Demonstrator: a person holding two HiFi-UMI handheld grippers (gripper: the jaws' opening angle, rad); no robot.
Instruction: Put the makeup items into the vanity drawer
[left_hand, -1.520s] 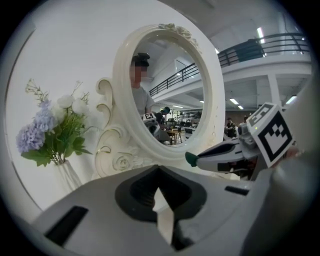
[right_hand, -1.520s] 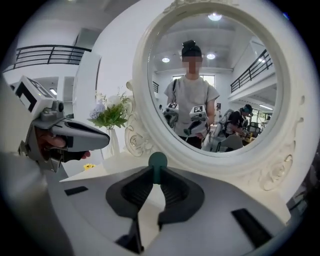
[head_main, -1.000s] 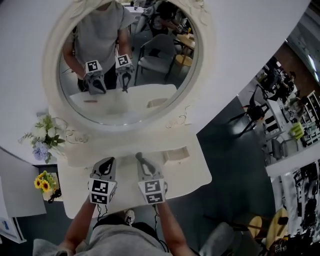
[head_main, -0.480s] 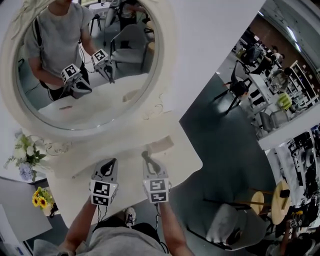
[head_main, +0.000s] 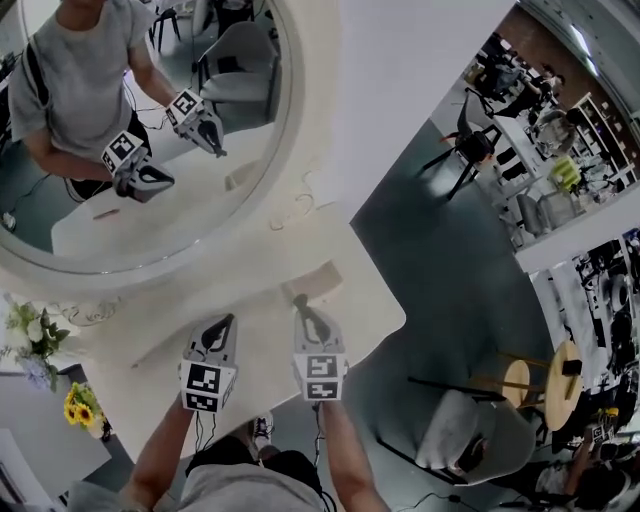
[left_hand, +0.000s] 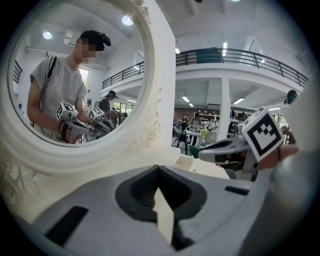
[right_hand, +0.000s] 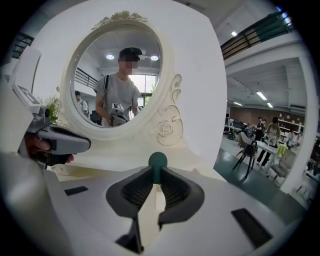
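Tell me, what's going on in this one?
A person is at a cream vanity with an oval mirror, holding a gripper in each hand. The right gripper is shut on a small dark green round-topped item, held over the tabletop. The left gripper is beside it, shut with nothing in it.

Two claws (head_main: 225, 322) (head_main: 301, 302) (one green-tipped item (right_hand: 158, 161)), one mirror (head_main: 140, 140), two bouquets (head_main: 30, 335) (head_main: 80, 403)
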